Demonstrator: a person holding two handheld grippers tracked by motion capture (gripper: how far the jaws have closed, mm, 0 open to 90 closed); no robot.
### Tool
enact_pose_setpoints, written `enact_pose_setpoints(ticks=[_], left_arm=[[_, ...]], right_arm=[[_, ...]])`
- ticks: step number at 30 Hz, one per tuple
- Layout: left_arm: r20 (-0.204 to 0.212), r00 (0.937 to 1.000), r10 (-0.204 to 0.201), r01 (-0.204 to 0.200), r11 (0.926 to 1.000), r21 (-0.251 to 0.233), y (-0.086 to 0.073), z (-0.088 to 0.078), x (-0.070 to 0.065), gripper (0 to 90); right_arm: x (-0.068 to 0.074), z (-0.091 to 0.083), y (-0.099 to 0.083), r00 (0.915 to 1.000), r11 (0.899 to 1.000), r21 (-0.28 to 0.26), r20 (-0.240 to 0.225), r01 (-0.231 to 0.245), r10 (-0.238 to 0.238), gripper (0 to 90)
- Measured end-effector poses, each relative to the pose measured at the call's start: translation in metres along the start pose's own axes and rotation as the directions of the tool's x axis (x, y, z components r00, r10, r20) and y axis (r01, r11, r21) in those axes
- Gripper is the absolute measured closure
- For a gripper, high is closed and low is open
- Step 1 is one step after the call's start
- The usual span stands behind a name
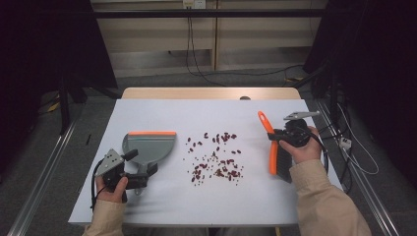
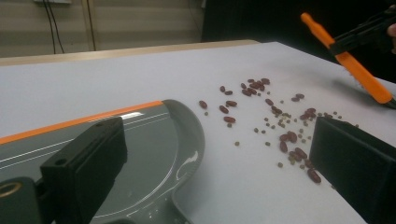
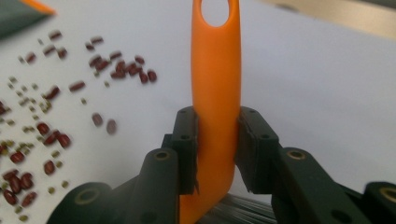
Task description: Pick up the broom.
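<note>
— Right gripper (image 1: pixel 273 138)?
— Clamped on the orange handle of the brush (image 1: pixel 272 147), both pads pressed flat against it. Held at the right side of the white table (image 1: pixel 157 110), handle pointing away from the person, dark bristles nearest the sleeve. Seems lifted just off the tabletop, though hard to tell for sure.

— And the left gripper (image 1: pixel 142 174)?
— Resting low at the left of the table, right at the grey handle of the dustpan (image 1: pixel 149 146). Jaws spread wide in the left gripper view, with the pan's handle low between them; cannot tell whether the pads press on it.

— Dustpan itself?
— Flat on the table, grey with an orange strip along the far edge, mouth facing away from the person.

— Beans (image 1: pixel 216 157)?
— Scattered loose in the middle of the table, between dustpan and brush. Dark red ones mixed with smaller greenish ones. Apart from both tools, none inside the pan.
</note>
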State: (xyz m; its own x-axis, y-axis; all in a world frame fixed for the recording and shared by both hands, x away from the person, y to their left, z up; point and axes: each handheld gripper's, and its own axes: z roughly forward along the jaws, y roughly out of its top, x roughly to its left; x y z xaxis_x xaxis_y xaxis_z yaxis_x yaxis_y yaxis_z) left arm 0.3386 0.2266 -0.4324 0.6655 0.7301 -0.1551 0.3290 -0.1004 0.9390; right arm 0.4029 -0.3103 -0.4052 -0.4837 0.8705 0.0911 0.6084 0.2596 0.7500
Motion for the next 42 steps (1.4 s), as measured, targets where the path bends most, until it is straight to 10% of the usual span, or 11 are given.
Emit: enact_pose_setpoints(ticks=[5, 7, 23, 31, 42], left_arm=[[-0.005, 1.0, 0.001, -0.001, 1.0, 0.0, 0.0, 0.001, 0.0, 4.0], [-0.008, 1.0, 0.006, -0.006, 1.0, -0.004, 0.001, 0.001, 0.0, 4.0], [0.008, 0.9999, 0.009, -0.009, 0.9997, -0.022, 0.012, 0.002, -0.007, 4.0], [0.093, 0.9946, 0.045, -0.044, 0.9989, -0.019, 0.046, 0.006, -0.029, 3.8], [0.241, 0.9673, 0.079, -0.08, 0.9968, -0.008, 0.074, 0.052, -0.075, 4.1]], right_arm=[[-0.002, -0.02, -0.015, 0.9993, 0.986, -0.166, -0.023, -0.031, 0.028, 70.4], [-0.003, -0.031, -0.023, 0.9978, 0.964, -0.259, -0.046, -0.058, 0.048, 70.4], [0.009, -0.053, -0.025, 0.9905, 0.883, -0.458, -0.13, -0.1, 0.045, 70.4], [0.021, -0.049, -0.011, 0.9871, 0.877, -0.471, -0.159, -0.094, 0.021, 70.4], [0.05, -0.039, 0.018, 0.9828, 0.874, -0.483, -0.181, -0.059, -0.034, 70.5]])
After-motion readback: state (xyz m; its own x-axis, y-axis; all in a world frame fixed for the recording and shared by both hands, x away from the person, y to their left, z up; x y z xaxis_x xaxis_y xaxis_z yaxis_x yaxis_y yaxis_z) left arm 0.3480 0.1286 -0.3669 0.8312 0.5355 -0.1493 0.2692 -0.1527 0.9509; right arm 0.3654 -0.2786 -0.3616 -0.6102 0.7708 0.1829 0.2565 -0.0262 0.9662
